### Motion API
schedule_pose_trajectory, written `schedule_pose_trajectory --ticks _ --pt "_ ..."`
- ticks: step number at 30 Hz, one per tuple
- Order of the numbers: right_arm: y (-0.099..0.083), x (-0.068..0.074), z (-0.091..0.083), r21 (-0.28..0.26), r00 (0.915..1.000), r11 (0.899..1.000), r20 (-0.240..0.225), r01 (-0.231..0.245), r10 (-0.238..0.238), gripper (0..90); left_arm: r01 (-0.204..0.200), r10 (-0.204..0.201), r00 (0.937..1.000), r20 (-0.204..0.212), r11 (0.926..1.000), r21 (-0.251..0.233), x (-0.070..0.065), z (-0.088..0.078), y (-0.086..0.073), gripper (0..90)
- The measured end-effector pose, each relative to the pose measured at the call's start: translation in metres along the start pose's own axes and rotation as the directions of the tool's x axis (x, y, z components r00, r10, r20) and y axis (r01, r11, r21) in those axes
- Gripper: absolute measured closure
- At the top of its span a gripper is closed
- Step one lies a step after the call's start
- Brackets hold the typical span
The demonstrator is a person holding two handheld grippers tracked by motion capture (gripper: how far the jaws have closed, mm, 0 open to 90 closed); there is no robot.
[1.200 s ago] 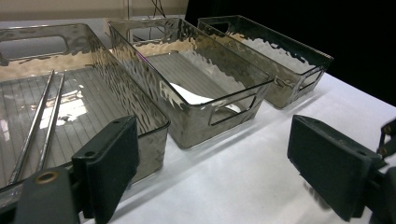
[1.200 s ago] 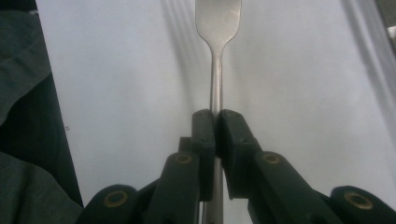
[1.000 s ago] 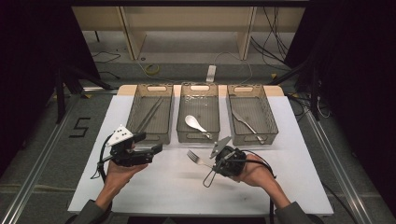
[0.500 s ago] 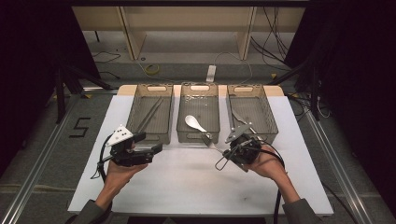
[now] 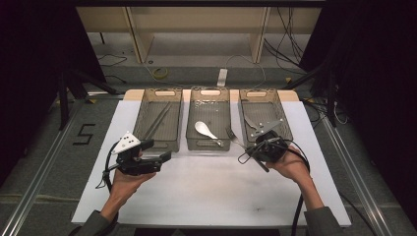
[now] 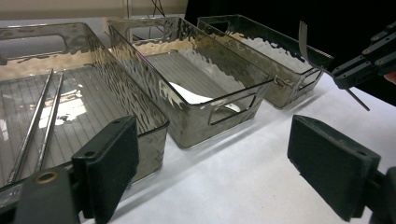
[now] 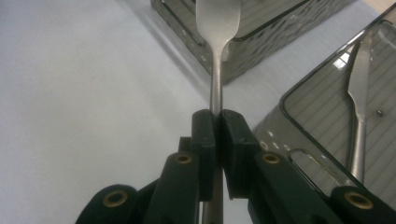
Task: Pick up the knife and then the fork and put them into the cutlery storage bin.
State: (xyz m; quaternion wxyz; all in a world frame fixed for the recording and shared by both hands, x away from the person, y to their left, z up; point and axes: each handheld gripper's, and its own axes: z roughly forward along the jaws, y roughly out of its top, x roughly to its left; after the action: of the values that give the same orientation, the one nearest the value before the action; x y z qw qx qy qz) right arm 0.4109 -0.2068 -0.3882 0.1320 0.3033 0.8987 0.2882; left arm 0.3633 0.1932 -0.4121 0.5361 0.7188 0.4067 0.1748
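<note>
Right gripper point(image 5: 244, 149): jaws clamped on a fork point(image 7: 216, 56), lifted right of frame centre, beside the right bin point(image 5: 284, 118).
Left gripper point(image 5: 162, 156): jaws wide apart, nothing held.
Sorted: chopsticks point(image 6: 35, 121), spoon point(image 5: 205, 131), knife point(image 7: 358, 112) binned.
Outstanding: fork judged not yet binned.

Black hand-held gripper point(image 5: 164, 156) with brass rivets, grey sleeves point(image 5: 322, 221), black cables point(image 5: 296, 216)

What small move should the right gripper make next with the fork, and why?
Probably carry the fork over the right bin and lower it in. The right gripper is shut on its handle just short of that bin's near rim, and a knife already lies inside; the other bins hold a spoon and chopsticks.
</note>
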Motion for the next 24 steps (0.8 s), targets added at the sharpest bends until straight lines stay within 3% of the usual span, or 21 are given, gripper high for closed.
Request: schedule_pose_trajectory --ticks 24 --pt "-0.002 -0.024 -0.01 -0.048 0.9981 0.998 0.037 -0.047 0.049 84.9 0.005 -0.005 1.0 -0.002 1.0 0.0 0.001 0.0 0.0 16.2"
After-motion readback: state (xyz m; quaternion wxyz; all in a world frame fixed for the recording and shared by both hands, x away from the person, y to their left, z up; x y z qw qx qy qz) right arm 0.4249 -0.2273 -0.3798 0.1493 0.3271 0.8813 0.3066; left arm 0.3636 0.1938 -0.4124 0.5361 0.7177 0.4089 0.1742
